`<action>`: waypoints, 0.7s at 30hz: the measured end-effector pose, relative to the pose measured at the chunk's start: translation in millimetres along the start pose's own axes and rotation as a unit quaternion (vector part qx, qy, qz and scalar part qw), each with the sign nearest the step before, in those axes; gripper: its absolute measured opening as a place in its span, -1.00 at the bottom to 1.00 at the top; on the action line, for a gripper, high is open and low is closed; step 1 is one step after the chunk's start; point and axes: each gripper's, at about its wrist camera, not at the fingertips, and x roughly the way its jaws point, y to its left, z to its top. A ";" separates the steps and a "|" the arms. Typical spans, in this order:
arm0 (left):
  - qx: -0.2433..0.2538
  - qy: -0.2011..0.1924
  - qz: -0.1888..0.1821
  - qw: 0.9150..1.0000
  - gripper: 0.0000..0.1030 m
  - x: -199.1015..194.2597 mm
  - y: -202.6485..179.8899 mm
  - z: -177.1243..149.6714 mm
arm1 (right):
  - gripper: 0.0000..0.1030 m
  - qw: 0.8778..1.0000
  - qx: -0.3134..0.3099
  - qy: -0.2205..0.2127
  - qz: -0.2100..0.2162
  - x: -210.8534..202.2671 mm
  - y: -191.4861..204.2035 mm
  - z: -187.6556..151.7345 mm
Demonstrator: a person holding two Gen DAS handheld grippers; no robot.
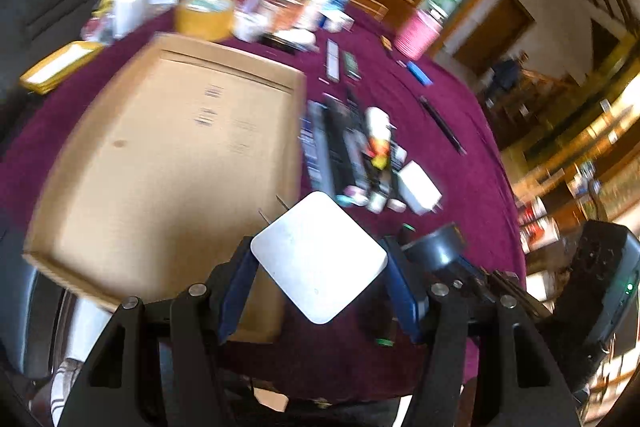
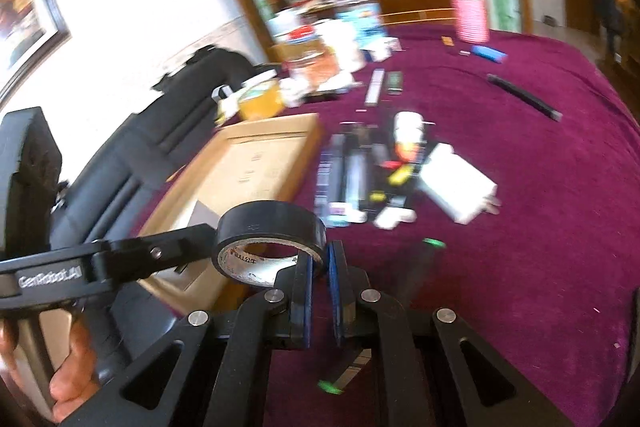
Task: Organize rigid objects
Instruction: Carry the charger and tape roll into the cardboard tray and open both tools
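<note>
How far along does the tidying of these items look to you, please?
Done: nothing shows inside the cardboard box. In hand: the left tool grips a white square pad; the right tool pinches a black tape roll. Left: the remotes and small pieces on the maroon cloth.
</note>
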 end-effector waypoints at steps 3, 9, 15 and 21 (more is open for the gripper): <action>-0.019 -0.021 0.026 0.999 0.19 -8.2 27.7 5.7 | -0.83 0.999 -0.024 0.014 0.017 14.2 26.5 3.1; -0.062 -0.030 0.047 0.996 0.19 -10.0 78.8 13.7 | -0.83 0.994 -0.087 0.056 0.023 47.7 73.7 7.9; -0.079 -0.025 0.062 0.995 0.19 2.8 105.8 16.2 | -0.83 0.983 -0.148 0.108 0.007 86.7 109.0 3.0; -0.092 -0.013 0.068 0.993 0.19 14.2 124.7 14.5 | -0.83 0.974 -0.183 0.128 -0.023 105.7 119.9 -4.6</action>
